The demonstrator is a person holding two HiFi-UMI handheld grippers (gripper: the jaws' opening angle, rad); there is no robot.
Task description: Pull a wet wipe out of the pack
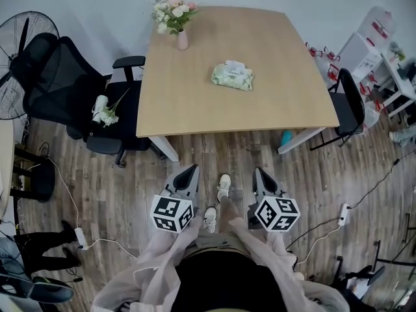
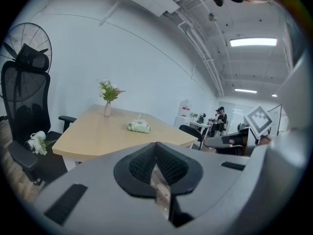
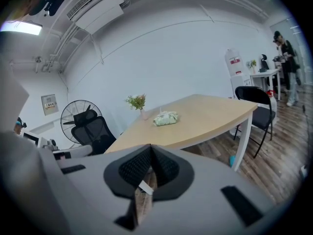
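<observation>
Both grippers short of the worktop, jaws shut & empty.

I've got the left gripper (image 1: 190,171) and right gripper (image 1: 260,173) low over the wood floor (image 1: 214,149), either side of the person's shoes (image 1: 223,186), both aimed twd the worktop (image 1: 195,109). Each pair of jaws is pressed together w/ nothing between them, per both gripper views. The wet wipe pack (image 1: 232,75), pale green, lies flat near the middle of the worktop, well apart from both grippers, untouched. A vase of flowers (image 1: 177,19) stands at the far left corner. A black office chair (image 1: 65,83) sits left of the worktop w/ a fan (image 1: 12,64) behind it.
</observation>
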